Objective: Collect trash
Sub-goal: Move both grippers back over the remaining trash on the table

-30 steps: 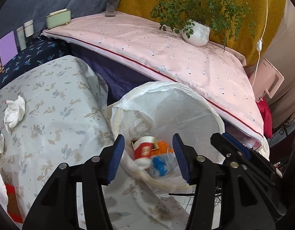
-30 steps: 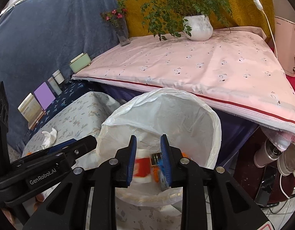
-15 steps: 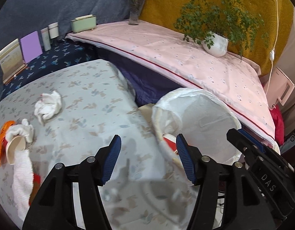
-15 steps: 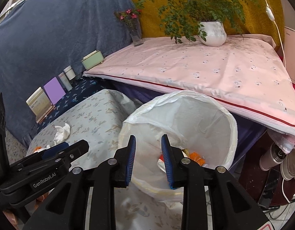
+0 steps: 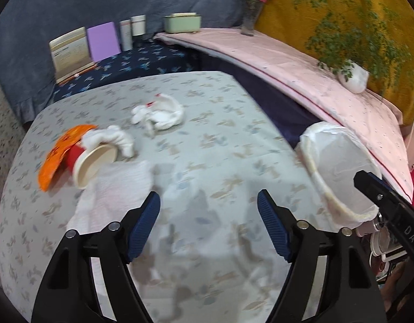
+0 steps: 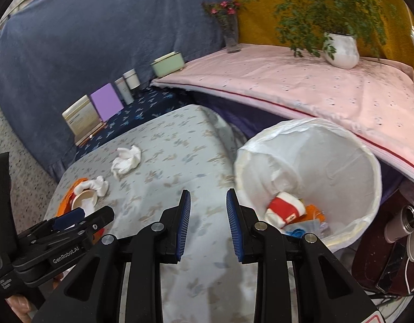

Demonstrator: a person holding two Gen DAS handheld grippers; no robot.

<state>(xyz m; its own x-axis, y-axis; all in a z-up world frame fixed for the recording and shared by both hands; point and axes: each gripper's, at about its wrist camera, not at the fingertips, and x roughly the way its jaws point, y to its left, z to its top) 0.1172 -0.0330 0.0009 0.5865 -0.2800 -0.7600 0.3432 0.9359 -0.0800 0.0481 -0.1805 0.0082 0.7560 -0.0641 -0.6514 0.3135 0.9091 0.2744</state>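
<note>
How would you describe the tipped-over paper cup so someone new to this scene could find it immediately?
Start at the grey floral tablecloth left of the white-lined trash bin. Near the cloth's left edge, the paper cup lies on its side, its cream mouth facing the camera. Unlike the loose crumpled tissue farther back, it has a red wall, rests against an orange wrapper, and has a tissue draped over it.

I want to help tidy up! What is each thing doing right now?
Left gripper: empty, jaws opening.
Right gripper: empty, narrow gap.
Bin: open, trash inside.
Paper cup: tipped over on the table.
Crumpled tissue: lying on the table.
</note>
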